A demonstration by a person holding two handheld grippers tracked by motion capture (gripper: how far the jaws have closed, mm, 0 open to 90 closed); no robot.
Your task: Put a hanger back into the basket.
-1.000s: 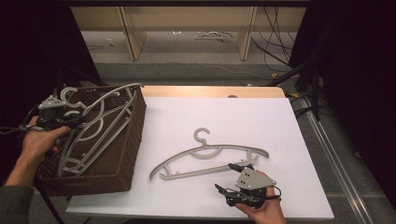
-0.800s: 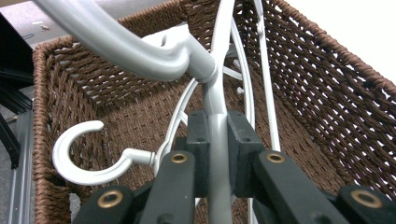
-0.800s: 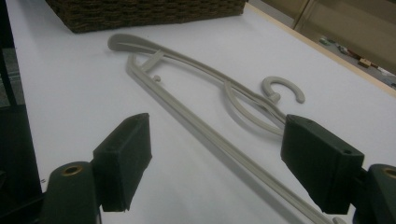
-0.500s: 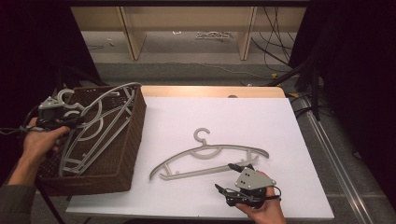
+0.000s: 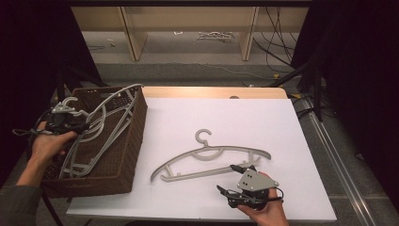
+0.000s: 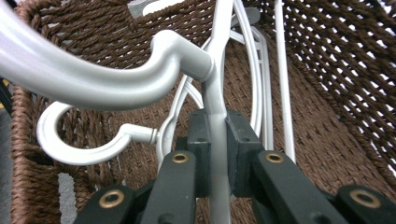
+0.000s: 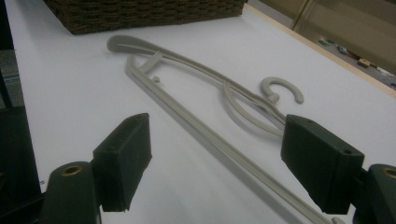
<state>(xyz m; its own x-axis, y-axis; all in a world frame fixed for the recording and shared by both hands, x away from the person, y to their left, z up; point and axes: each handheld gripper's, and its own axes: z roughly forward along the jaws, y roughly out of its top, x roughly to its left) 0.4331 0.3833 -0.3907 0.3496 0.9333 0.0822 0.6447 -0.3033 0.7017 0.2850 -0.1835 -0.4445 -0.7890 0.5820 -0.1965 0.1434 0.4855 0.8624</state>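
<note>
Two unlabelled hangers (image 5: 211, 157) (plain grey)

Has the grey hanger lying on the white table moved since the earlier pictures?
No. In the high view the hanger lies at the same spot and angle relative to the wicker basket and the table's front edge.

Black gripper (image 7: 215, 163) jaws, brass screws, grey three-cornered plate (image 5: 254, 181), dark sleeve (image 5: 16, 207)
</note>
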